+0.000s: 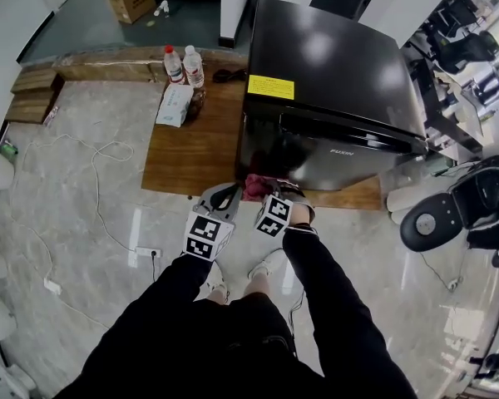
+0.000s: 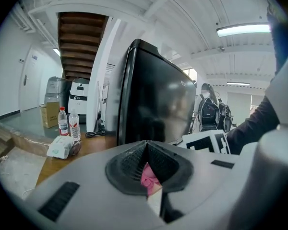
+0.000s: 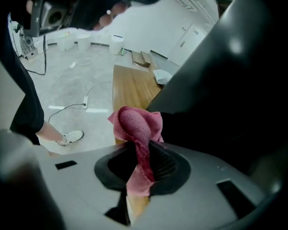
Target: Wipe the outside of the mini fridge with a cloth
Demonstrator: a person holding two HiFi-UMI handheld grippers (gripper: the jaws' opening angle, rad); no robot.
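Pinching a pink cloth (image 3: 134, 123), the right gripper (image 3: 143, 153) has its jaws closed on the fabric, which bunches into a wad above them and hangs down between them. The wad sits just beside the dark front of the black mini fridge (image 1: 333, 65), low on its near face. The fridge fills the upper right of the head view and stands on a low wooden bench (image 1: 191, 152). The left gripper (image 1: 224, 196) is just left of the right one at the centre of the frame. Its jaws are pressed together at the tips, with a bit of the same cloth showing in the gap between them. Two water bottles (image 1: 184, 65) and a white packet (image 1: 175, 105) stand at the bench's far left corner.
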